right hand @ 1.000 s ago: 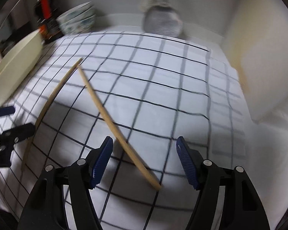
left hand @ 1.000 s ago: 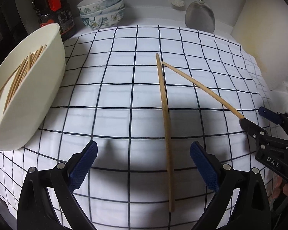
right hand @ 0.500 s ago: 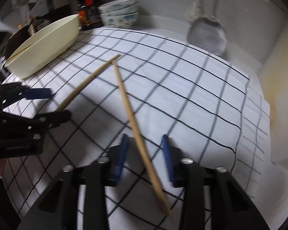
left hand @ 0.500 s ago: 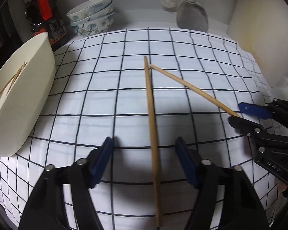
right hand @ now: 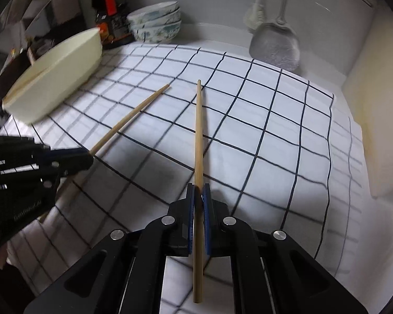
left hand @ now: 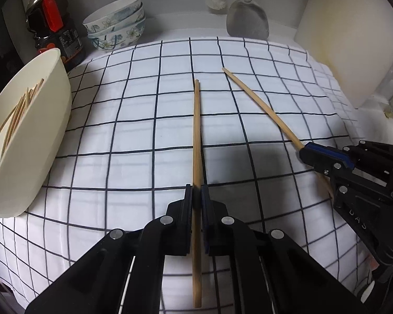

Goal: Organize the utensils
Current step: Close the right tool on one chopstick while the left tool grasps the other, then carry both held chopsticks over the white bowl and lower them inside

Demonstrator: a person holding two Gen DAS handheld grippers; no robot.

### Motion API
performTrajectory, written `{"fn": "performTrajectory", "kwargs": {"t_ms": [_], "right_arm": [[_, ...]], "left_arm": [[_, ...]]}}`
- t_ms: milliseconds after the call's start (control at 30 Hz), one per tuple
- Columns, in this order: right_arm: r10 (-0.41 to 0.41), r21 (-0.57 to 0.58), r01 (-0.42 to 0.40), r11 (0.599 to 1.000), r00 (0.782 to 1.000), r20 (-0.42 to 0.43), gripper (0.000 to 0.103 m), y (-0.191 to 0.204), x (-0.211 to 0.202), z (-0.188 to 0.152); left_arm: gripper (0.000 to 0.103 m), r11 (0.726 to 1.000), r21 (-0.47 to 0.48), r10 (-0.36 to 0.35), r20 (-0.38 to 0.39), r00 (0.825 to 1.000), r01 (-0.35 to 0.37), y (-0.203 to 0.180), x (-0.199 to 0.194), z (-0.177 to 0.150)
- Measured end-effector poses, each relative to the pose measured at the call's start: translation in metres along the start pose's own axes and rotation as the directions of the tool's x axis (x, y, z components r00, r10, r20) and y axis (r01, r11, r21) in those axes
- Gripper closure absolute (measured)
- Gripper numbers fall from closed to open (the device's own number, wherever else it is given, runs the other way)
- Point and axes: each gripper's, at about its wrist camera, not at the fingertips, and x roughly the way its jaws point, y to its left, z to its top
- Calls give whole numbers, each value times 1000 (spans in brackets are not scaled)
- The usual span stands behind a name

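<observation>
Two long wooden chopsticks are held over a white cloth with a black grid (left hand: 144, 130). My left gripper (left hand: 196, 191) is shut on one chopstick (left hand: 196, 130), which points straight ahead in the left wrist view. My right gripper (right hand: 199, 191) is shut on the other chopstick (right hand: 198, 130). In the left wrist view the right gripper (left hand: 305, 153) shows at the right, clamping its chopstick (left hand: 262, 104). In the right wrist view the left gripper (right hand: 87, 154) shows at the left with its chopstick (right hand: 131, 116). A cream tub (left hand: 39, 141) with several chopsticks (left hand: 18, 110) stands at the left.
Stacked flower-patterned bowls (left hand: 118, 23) and a dark sauce bottle (left hand: 52, 26) stand at the back left. A metal spatula (left hand: 247, 23) and a white brush (left hand: 217, 0) hang on the back wall. A pale board (left hand: 353, 39) leans at the right.
Both grippers have gone from wide open to shut, each on a chopstick. The two chopstick tips, which touched, now lie apart.
</observation>
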Motion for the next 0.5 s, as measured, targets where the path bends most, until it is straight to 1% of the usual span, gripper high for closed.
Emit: {"fn": "performTrajectory", "kwargs": {"t_ms": [100, 200, 267, 333, 433, 500], "right_arm": [[-1, 58, 0, 998, 1000, 25, 97, 9, -14, 3], [-2, 115, -5, 993, 998, 61, 97, 20, -31, 10], [15, 159, -31, 987, 995, 99, 97, 29, -43, 17], [65, 205, -97, 974, 985, 158, 97, 42, -57, 25], [83, 195, -122, 973, 977, 194, 97, 70, -67, 40], [115, 179, -153, 972, 971, 210, 97, 89, -68, 55]], "left_arm": [[96, 999, -6, -36, 24, 999, 36, 12, -21, 2], [96, 999, -14, -43, 53, 998, 44, 26, -44, 4], [96, 999, -19, -38, 73, 997, 39, 38, -60, 6], [96, 999, -40, -27, 90, 996, 31, 57, -77, 7], [96, 996, -90, -1, 107, 994, 11, 93, -99, 8], [96, 992, -130, 22, 121, 992, -6, 118, -110, 8]]}}
